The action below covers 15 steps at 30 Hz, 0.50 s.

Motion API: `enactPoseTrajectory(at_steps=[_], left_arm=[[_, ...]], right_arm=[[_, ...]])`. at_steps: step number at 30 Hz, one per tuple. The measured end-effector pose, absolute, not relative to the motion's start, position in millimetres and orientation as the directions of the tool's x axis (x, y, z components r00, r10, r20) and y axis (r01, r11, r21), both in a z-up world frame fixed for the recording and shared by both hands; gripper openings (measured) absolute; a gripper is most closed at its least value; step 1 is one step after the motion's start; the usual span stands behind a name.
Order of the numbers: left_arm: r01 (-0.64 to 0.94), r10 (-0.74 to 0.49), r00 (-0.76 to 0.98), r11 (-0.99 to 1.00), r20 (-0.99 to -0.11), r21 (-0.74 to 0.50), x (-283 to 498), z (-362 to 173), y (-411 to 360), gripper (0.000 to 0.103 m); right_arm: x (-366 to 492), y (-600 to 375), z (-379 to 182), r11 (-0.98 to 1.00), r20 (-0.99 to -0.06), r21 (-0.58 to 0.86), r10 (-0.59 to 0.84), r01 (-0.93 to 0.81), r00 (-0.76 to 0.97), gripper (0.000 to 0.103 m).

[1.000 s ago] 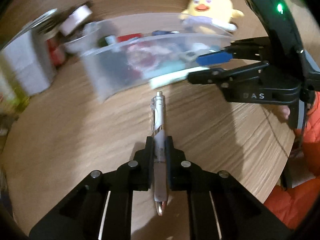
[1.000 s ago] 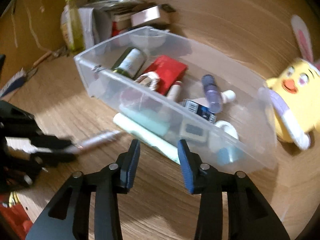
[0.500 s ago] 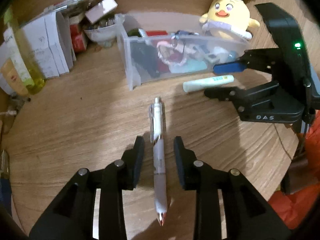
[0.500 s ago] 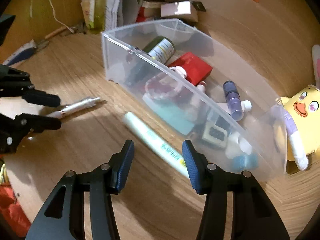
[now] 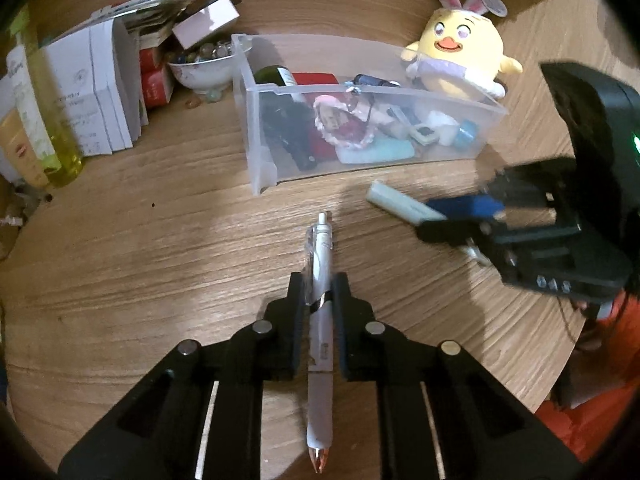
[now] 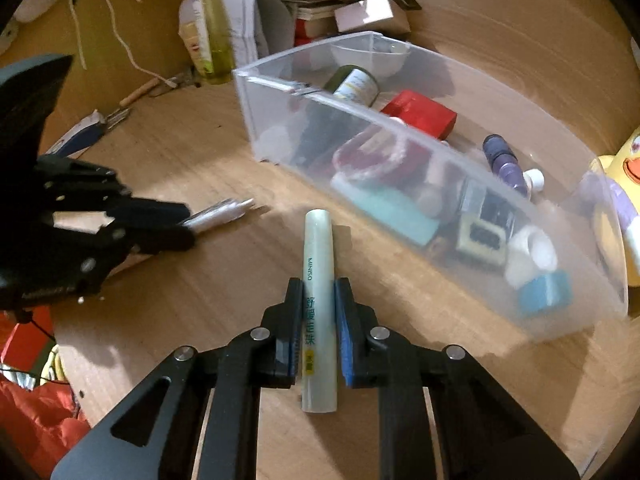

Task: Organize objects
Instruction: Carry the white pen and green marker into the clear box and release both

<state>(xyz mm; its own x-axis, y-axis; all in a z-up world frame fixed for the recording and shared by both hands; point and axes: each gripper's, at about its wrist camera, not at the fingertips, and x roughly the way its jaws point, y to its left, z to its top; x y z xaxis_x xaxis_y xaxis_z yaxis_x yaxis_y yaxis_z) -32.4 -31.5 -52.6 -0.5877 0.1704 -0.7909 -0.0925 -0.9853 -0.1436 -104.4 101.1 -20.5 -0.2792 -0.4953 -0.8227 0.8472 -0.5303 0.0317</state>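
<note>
The left gripper (image 5: 319,300) is clamped on a white pen (image 5: 320,316), its jaws having just closed onto the barrel. The right gripper (image 6: 318,304) is clamped on a pale green tube (image 6: 318,280), its jaws likewise having just closed. Both items are held just in front of the clear plastic bin (image 6: 276,128), over the wooden table (image 5: 120,264). A yellow plush chick (image 5: 460,60) is seen touching the bin's far side, and white boxes (image 5: 100,92) are stacked to its left.

Right tool (image 6: 318,312) now clamping tube (image 6: 318,264)
</note>
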Motion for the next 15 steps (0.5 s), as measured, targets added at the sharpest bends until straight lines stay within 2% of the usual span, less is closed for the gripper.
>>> enactPoseTrajectory(at_steps=[7, 15], left_arm=[[-0.07, 0.177, -0.611, -0.983, -0.772, -0.169, -25.0, -48.1, -21.9, 0.013], [-0.074, 0.173, -0.676, -0.983, -0.717, -0.168, -22.6, -15.9, -8.5, 0.013]], right_arm=[[-93.9, 114.2, -16.3, -0.569, -0.79, 0.071, -0.534, 0.819, -0.302, 0.014], [-93.3, 139.3, 12.2, -0.62, -0.714, 0.099, -0.589, 0.778, -0.378, 0.014]])
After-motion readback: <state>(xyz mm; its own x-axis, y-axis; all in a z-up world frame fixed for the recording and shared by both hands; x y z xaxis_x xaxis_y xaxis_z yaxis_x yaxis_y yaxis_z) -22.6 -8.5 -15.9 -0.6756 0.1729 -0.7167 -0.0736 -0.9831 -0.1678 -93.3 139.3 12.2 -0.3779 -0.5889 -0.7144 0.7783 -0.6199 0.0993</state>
